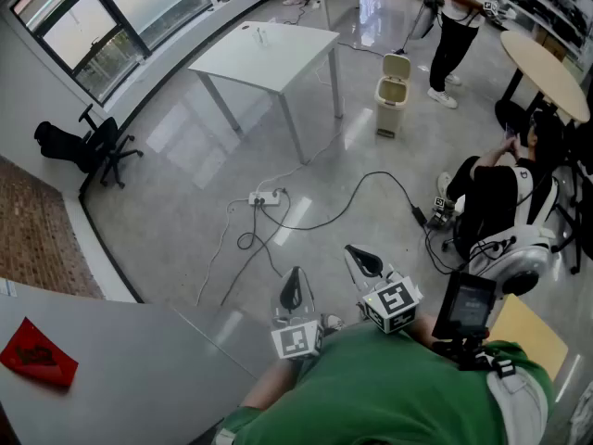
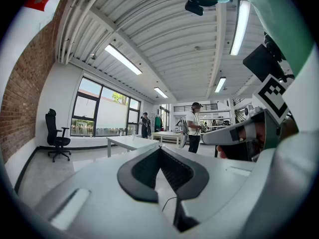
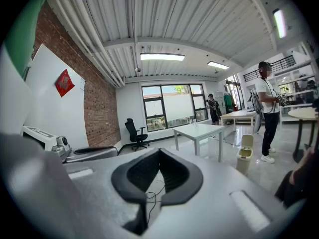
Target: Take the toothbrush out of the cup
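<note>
Grey left gripper [image 2: 160, 149], grey right gripper [image 3: 159, 151]: black fingers clenched, empty. Out of view: toothbrush, cup. Toothbrush presumably light, stiff, slim; grasp its exposed handle.

Grey desk [image 1: 139, 360], lower left corner of head view: red paper piece [image 1: 37, 358] flat near left edge. Glossy grey floor [image 1: 185, 202]: white power strip [image 1: 264, 197] with looping cables [image 1: 343, 207], white table [image 1: 269, 54], beige bin [image 1: 393, 95] just beside its right legs, black office chair [image 1: 88, 146] by window wall.
</note>
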